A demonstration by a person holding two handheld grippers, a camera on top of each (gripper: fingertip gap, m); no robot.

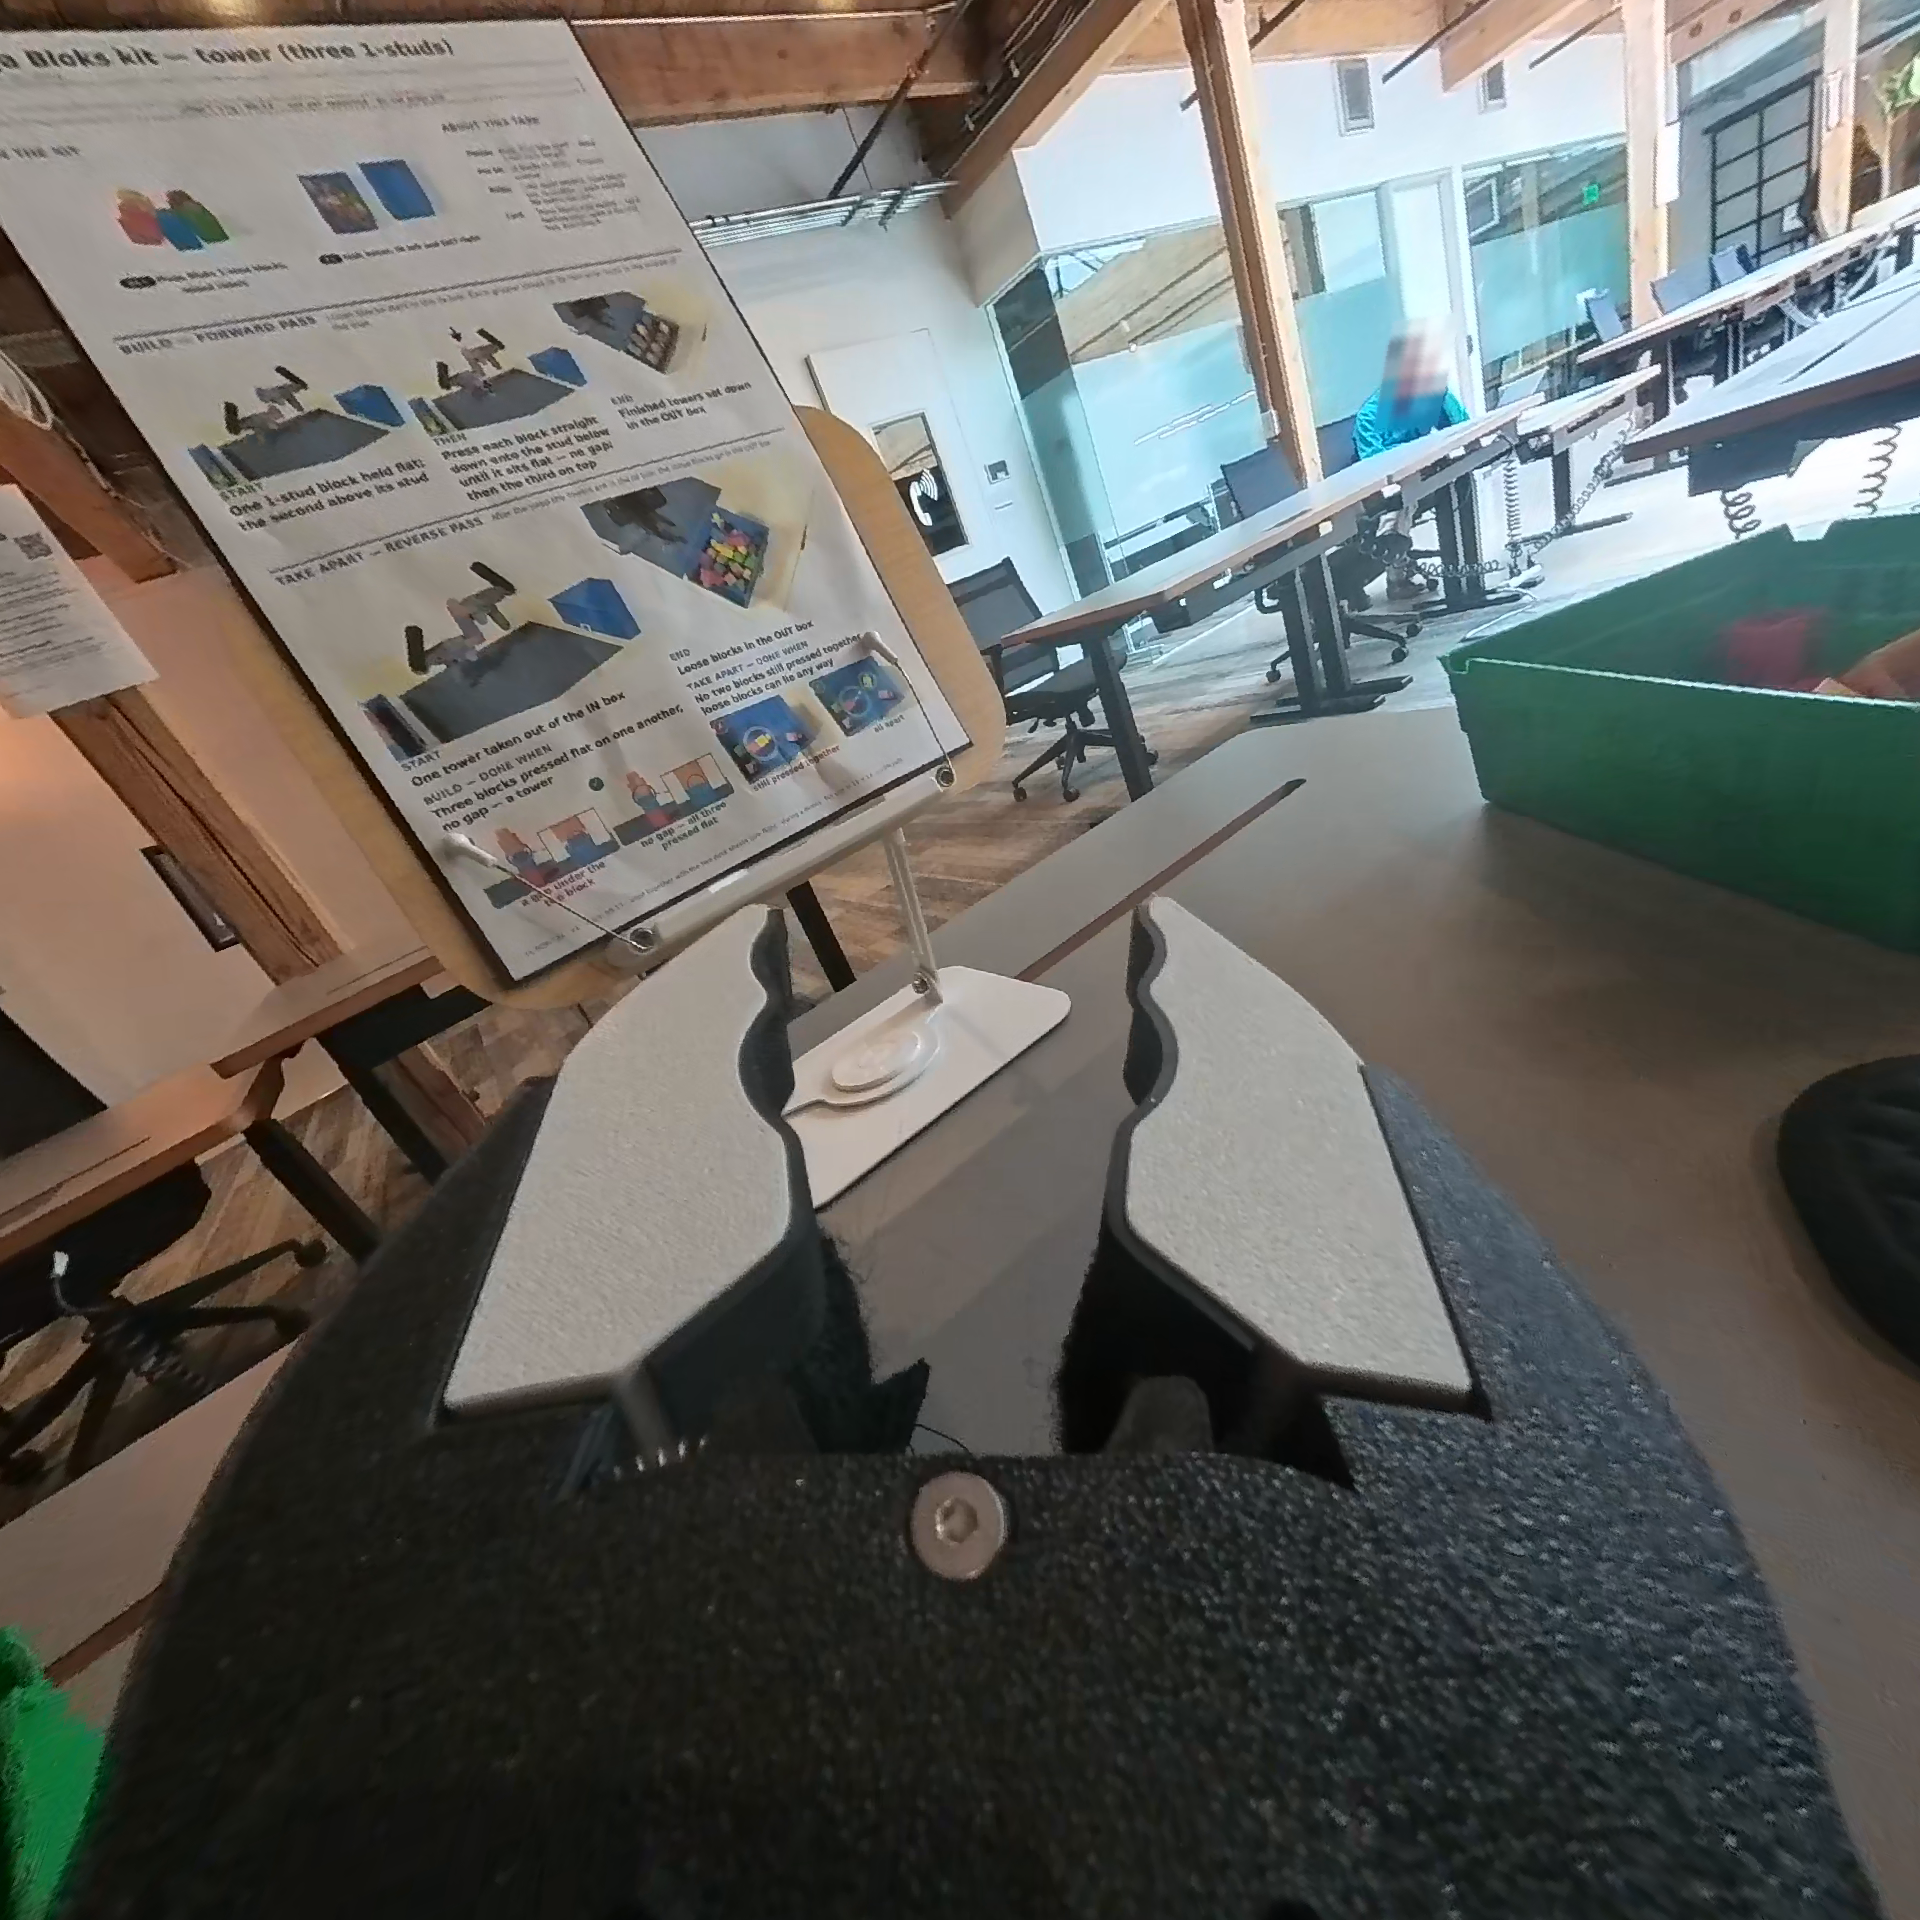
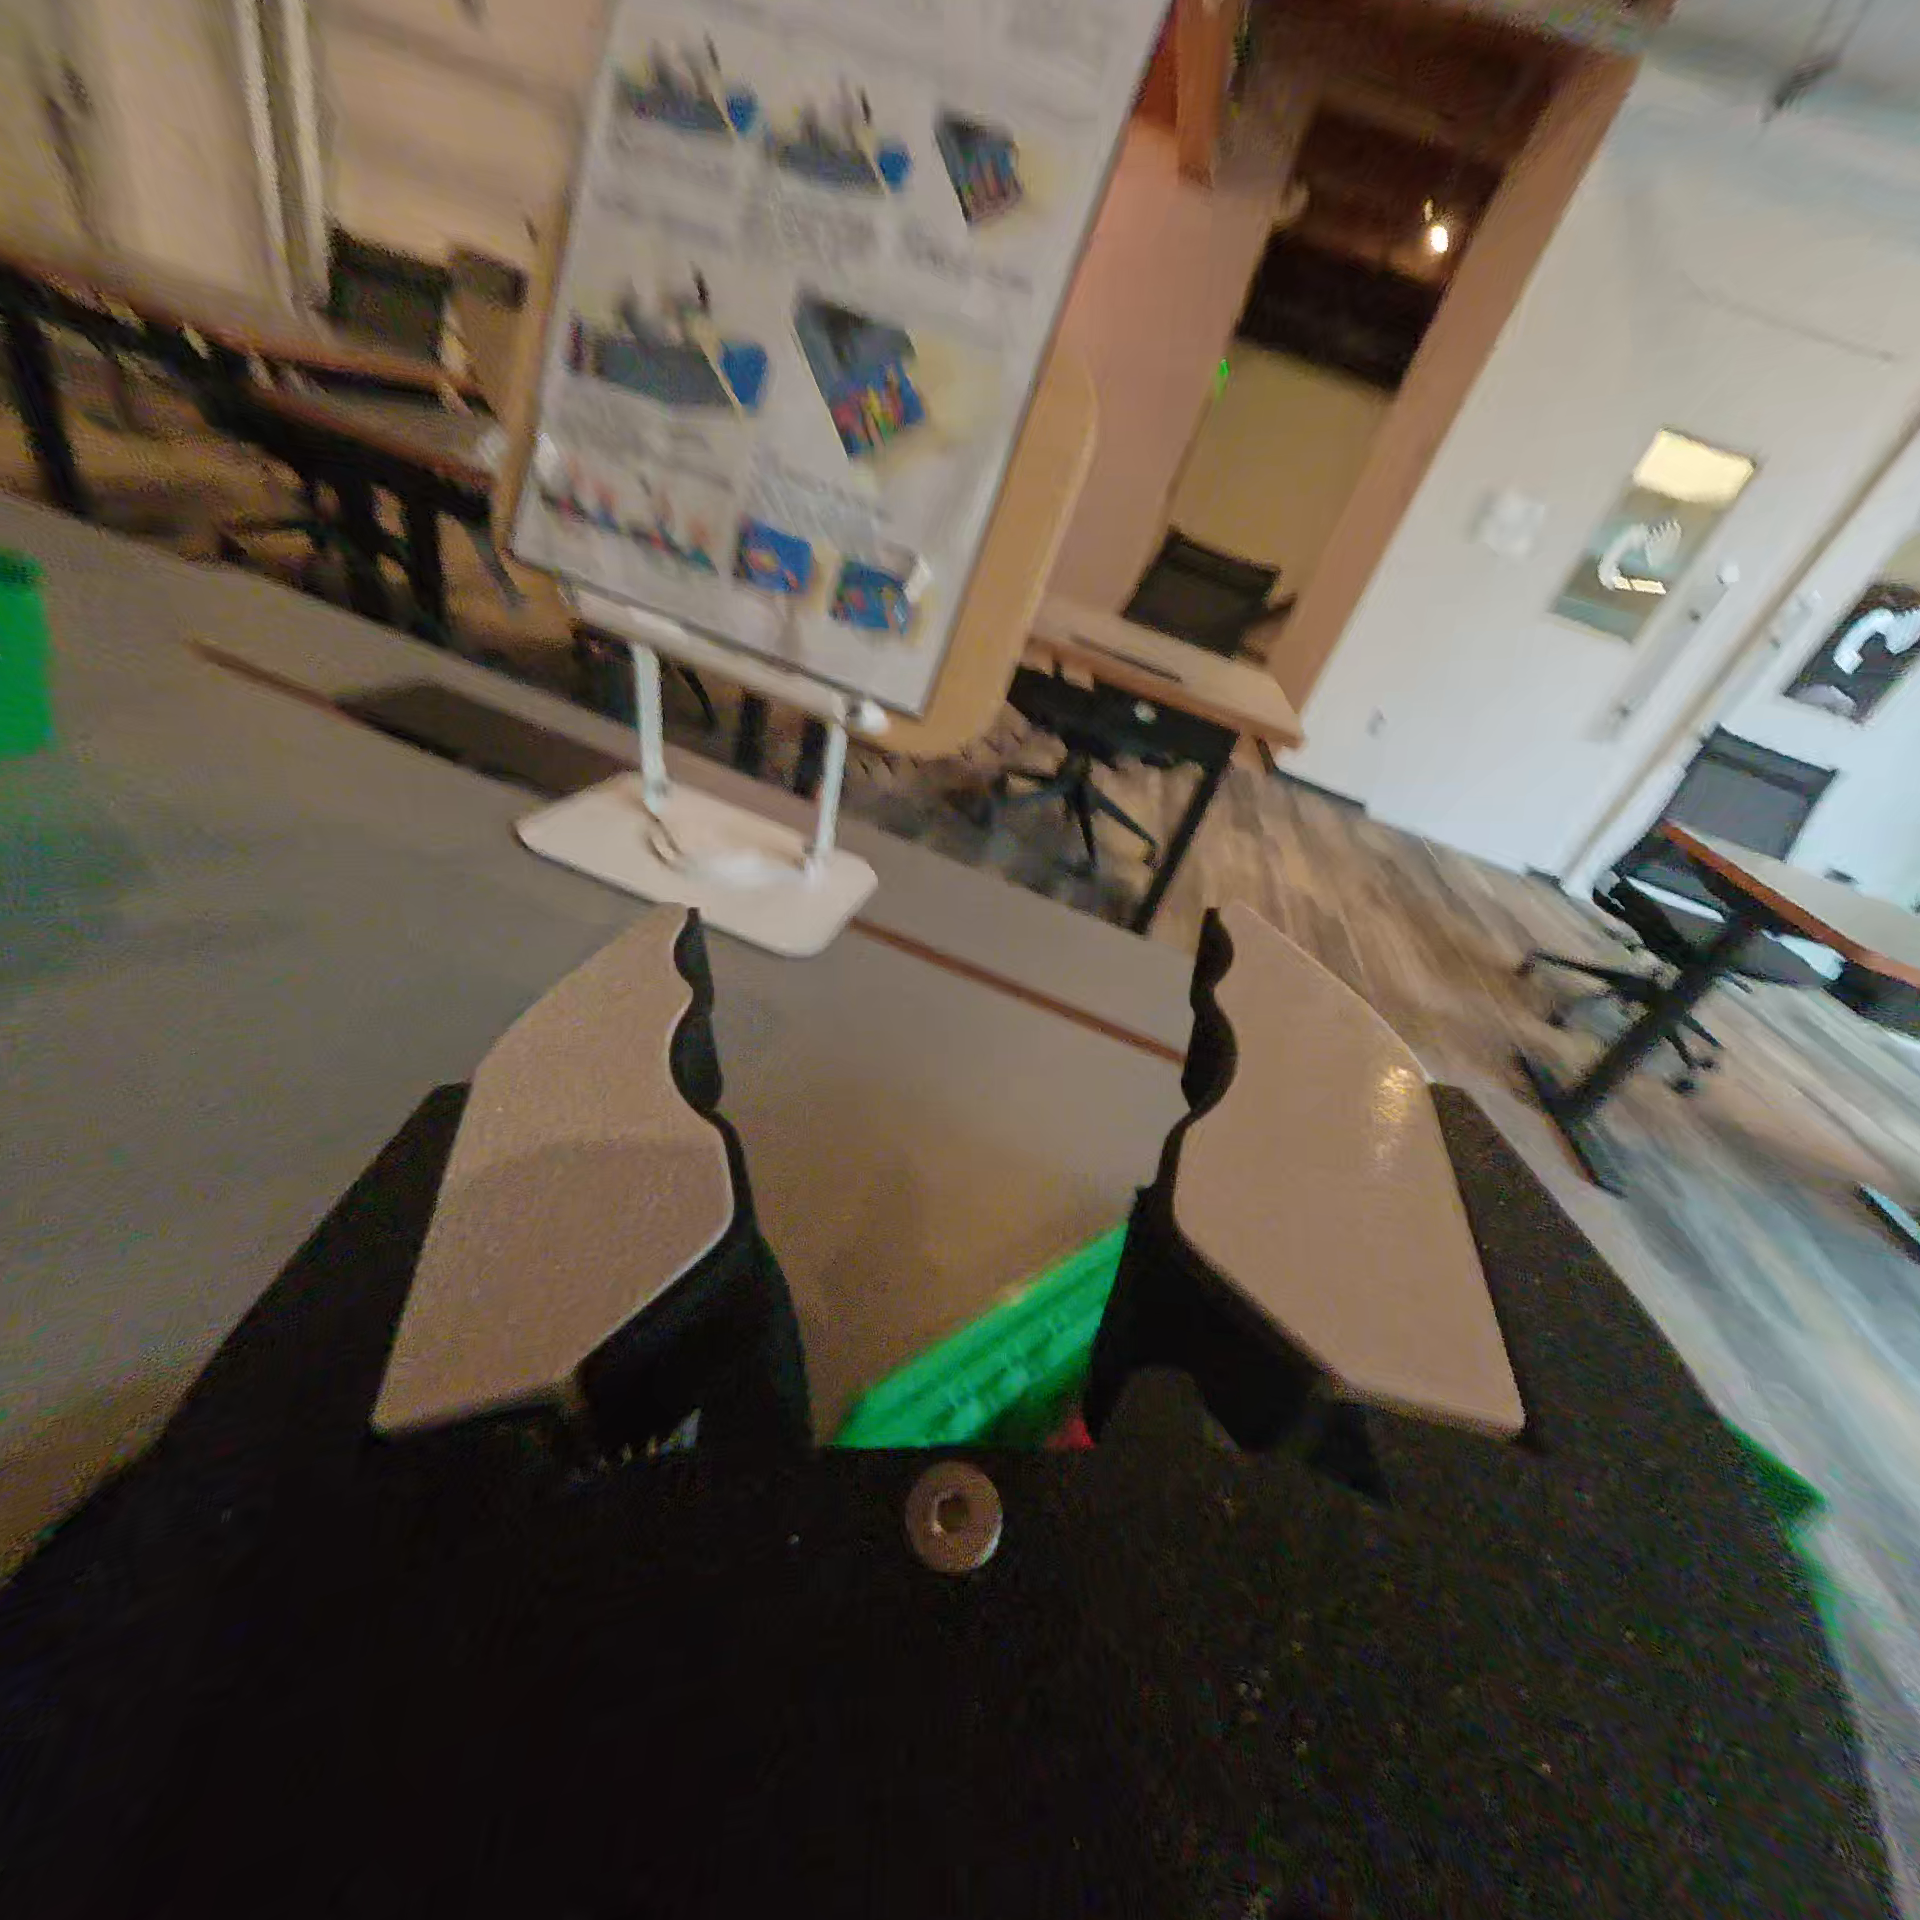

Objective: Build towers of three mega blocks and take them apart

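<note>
Right tool (image 2: 951, 925) open, empty, w/ green bin (image 2: 997, 1340) right below its jaws. Left tool (image 1: 951, 914) open too, bin (image 1: 1662, 769) well off to its right. Right's nearer; blocks barely visible inside.

- A white instruction sheet (image 1: 416, 499) on a stand (image 1: 966, 1023), ahead and left of the left gripper (image 1: 956, 935), bears legible headings, captions and small pictures.
- Ahead of the right gripper (image 2: 951, 935), the same sheet is too blurred to read.
- A paper notice (image 1: 52, 603) is at far left, its print too small to read.
- A dark door panel (image 1: 925, 488) beyond the sheet bears a white handset symbol.
</note>
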